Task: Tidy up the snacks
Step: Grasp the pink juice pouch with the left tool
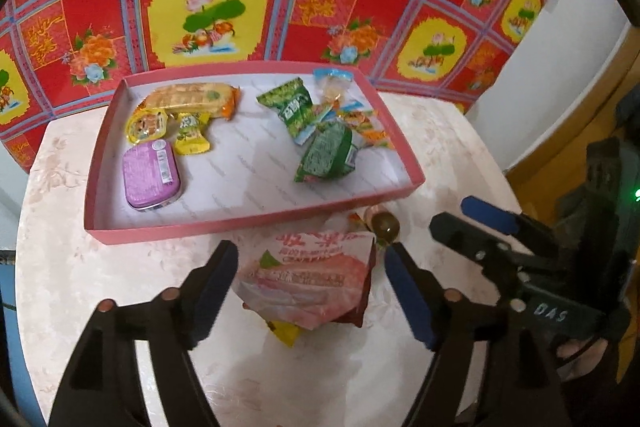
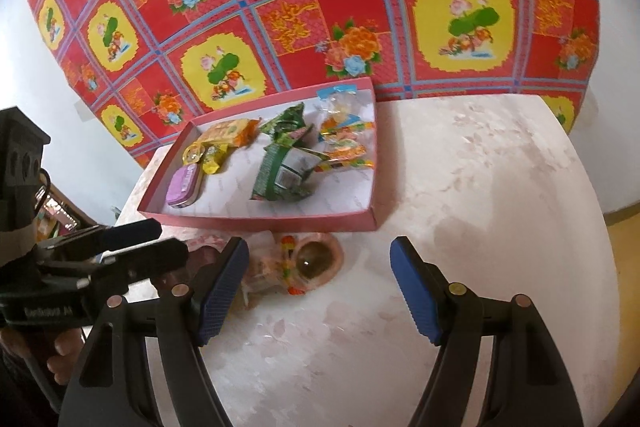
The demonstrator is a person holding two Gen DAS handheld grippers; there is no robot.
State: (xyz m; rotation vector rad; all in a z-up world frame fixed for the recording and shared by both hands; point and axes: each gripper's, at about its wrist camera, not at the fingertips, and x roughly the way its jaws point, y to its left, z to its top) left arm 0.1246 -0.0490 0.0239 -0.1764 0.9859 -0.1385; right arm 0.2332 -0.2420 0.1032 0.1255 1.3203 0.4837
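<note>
A pink-and-white snack packet point(image 1: 308, 279) lies on the pale table just in front of the red tray point(image 1: 240, 223), on top of a yellow wrapper point(image 1: 285, 334). My left gripper point(image 1: 312, 287) is open, its jaws standing on either side of this packet without pressing it. A small round jelly cup point(image 2: 318, 259) with a striped candy point(image 2: 289, 259) beside it sits by the tray's near rim point(image 2: 260, 221). Just short of the cup, my right gripper point(image 2: 320, 287) hangs open and empty over the table. The tray holds a purple tin point(image 1: 152, 175), green packets point(image 1: 326, 157) and several other snacks.
The other gripper shows at the side of each view: the right gripper point(image 1: 460, 223) and the left gripper point(image 2: 160, 243), each in a person's hand. A red floral cloth point(image 1: 208, 7) hangs behind the table point(image 2: 500, 207). The table's edge curves off at the right.
</note>
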